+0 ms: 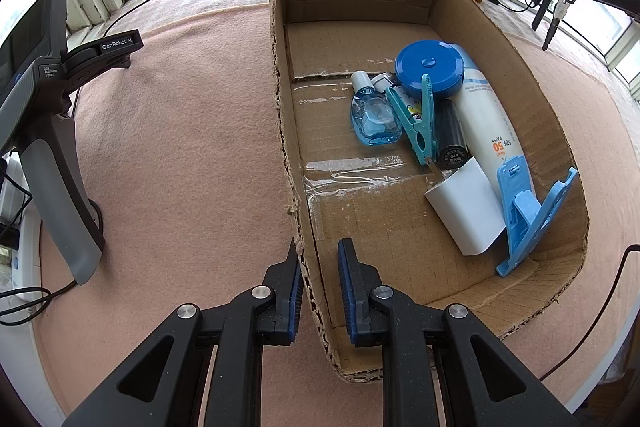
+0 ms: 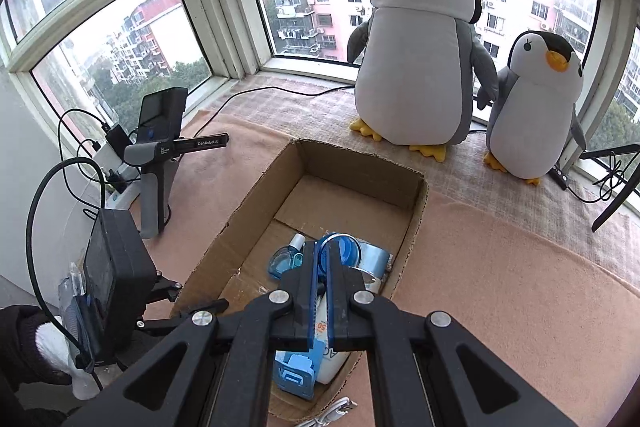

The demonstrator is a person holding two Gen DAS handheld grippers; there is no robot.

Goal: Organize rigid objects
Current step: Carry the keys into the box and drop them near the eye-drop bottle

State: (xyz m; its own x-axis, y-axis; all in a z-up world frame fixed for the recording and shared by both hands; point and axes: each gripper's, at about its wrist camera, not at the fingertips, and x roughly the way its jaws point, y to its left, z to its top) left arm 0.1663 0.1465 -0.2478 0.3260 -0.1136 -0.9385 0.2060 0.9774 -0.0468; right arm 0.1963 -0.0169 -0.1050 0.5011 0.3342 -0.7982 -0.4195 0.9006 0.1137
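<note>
We see a pink-covered table under a bay window, and on it an open cardboard box whose long axis runs away from us toward two plush penguins at the far edge. Our left tool straddles the box's near left wall, one pad outside and one inside, closed down on the cardboard box edge. Our right tool hangs above the box's near half with its pads pressed together and nothing between them. The things are gathered along the box's right side. The largest, a white sunscreen bottle, lies flat along the right wall, its long axis matching the box's. Beside its near end a white cup lies on its side, mouth turned toward the far left. A blue phone stand leans against the near right corner. A round blue tape measure rests at the bottle's far end. A blue clip lies lengthwise, touching a black tube and a small blue bottle whose cap points to the far end.
</note>
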